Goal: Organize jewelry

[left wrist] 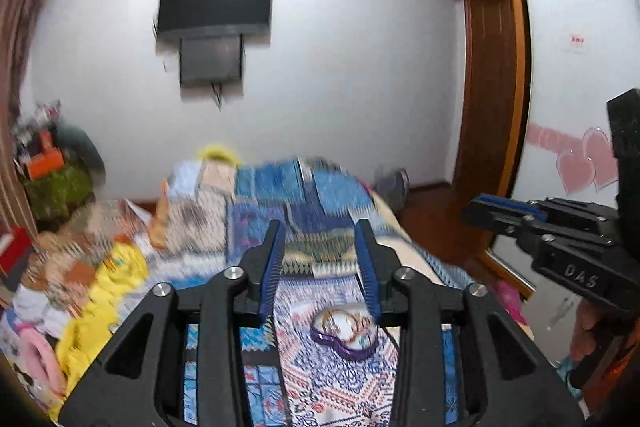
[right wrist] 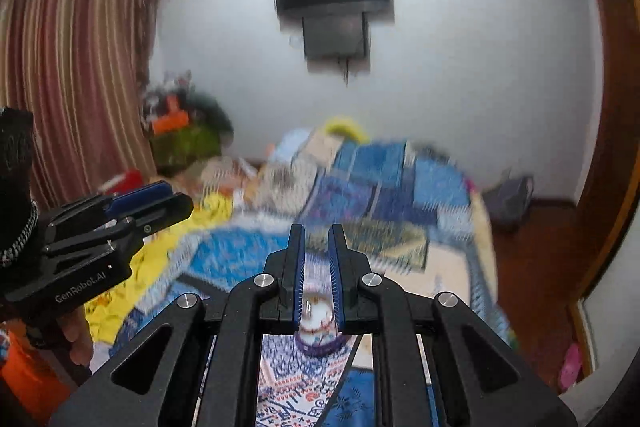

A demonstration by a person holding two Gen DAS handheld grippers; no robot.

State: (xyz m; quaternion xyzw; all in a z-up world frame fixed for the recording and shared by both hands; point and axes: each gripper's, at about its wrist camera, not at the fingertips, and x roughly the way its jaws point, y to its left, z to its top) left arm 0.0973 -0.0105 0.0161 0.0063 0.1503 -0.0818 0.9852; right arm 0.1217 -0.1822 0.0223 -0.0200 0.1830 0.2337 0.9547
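Left wrist view: purple jewelry box [left wrist: 347, 335] on patterned bedspread [left wrist: 328, 383], clothes [left wrist: 100, 279] alongside.

Bright room, motion-blurred throughout, fisheye-warped dark edges.

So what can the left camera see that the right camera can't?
Only the left camera shows the pink hearts on the wardrobe door. Only the right camera shows the striped curtain in full. Both show the TV on the wall, the patterned bed cover, and the little purple heart-shaped box lying on it, near each tool's fingers.
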